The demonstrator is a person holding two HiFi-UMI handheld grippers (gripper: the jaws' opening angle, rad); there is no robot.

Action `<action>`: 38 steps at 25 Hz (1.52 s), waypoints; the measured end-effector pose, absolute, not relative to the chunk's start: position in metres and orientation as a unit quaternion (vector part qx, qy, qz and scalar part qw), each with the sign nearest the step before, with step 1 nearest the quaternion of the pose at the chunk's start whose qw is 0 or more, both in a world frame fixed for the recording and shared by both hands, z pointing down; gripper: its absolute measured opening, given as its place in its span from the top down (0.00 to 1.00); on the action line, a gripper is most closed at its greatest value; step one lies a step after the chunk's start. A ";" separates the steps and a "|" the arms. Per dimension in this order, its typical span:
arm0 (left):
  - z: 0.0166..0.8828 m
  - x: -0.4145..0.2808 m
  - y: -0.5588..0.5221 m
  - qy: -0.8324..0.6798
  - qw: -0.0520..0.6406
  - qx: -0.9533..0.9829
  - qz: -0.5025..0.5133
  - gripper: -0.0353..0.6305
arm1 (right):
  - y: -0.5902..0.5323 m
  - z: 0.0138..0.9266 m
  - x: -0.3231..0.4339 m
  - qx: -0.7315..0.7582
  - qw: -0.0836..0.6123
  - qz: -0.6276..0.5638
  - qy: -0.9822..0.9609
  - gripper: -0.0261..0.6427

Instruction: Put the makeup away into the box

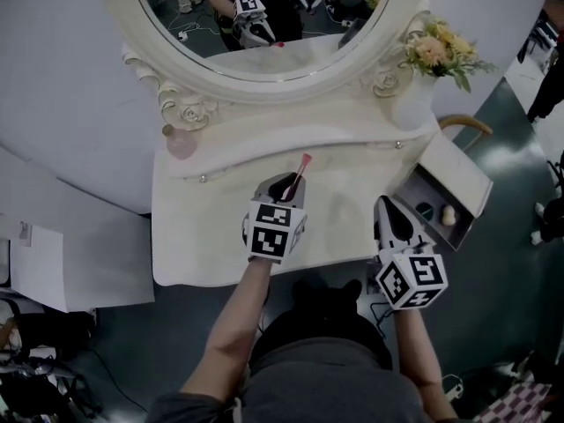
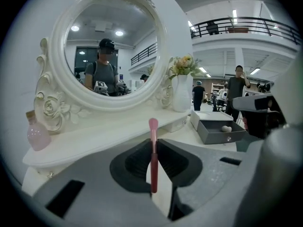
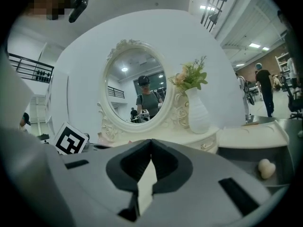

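Observation:
A pink makeup brush with a red handle sticks up and forward from my left gripper, which is shut on its handle above the middle of the white dressing table. The brush head points toward the mirror. At the table's right end a grey box stands with its white lid raised; a beige heart-shaped sponge lies inside. My right gripper hovers just left of the box, shut with nothing between its pads. In the right gripper view the sponge shows at the right edge.
An oval mirror in an ornate frame backs the table. A white vase of flowers stands at the back right and a pink bottle at the back left. Papers lie left of the table. People stand in the hall.

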State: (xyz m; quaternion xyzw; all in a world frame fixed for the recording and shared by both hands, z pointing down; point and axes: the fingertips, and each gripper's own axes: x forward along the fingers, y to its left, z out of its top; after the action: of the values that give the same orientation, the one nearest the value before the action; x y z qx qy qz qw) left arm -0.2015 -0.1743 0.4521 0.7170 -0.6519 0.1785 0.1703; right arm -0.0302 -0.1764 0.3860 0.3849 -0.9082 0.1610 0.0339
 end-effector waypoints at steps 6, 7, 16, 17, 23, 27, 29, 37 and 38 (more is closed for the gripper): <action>0.455 -0.150 -0.200 -0.620 0.163 0.743 0.191 0.88 | -0.192 0.386 0.013 0.414 0.025 0.165 -0.895 0.95; 0.454 -0.141 -0.204 -0.615 0.162 0.748 0.192 0.88 | -0.195 0.386 0.020 0.419 0.024 0.165 -0.892 0.95; 0.451 -0.069 -0.242 -0.567 0.147 0.784 0.205 0.88 | -0.214 0.389 0.084 0.467 0.012 0.173 -0.867 0.95; 0.452 -0.061 -0.245 -0.562 0.146 0.788 0.206 0.88 | -0.215 0.389 0.090 0.472 0.011 0.174 -0.864 0.95; 0.454 -0.018 -0.264 -0.534 0.137 0.806 0.216 0.88 | -0.224 0.392 0.130 0.500 0.004 0.178 -0.848 0.95; 0.455 0.008 -0.270 -0.517 0.133 0.816 0.222 0.88 | -0.227 0.395 0.152 0.512 0.002 0.182 -0.839 0.95; 0.455 0.020 -0.274 -0.510 0.131 0.820 0.224 0.88 | -0.228 0.396 0.160 0.516 0.001 0.183 -0.837 0.95; 0.467 0.061 -0.279 -0.474 0.122 0.835 0.253 0.88 | -0.228 0.398 0.191 0.536 -0.003 0.187 -0.823 0.95; 0.469 0.066 -0.280 -0.468 0.122 0.837 0.258 0.88 | -0.228 0.399 0.195 0.539 -0.004 0.188 -0.821 0.95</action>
State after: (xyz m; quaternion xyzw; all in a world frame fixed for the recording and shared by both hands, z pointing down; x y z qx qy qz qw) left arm 0.0659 -0.2797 0.4691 0.8365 -0.4680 0.2575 0.1221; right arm 0.1951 -0.2282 0.3987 0.5385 -0.8214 0.1877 -0.0039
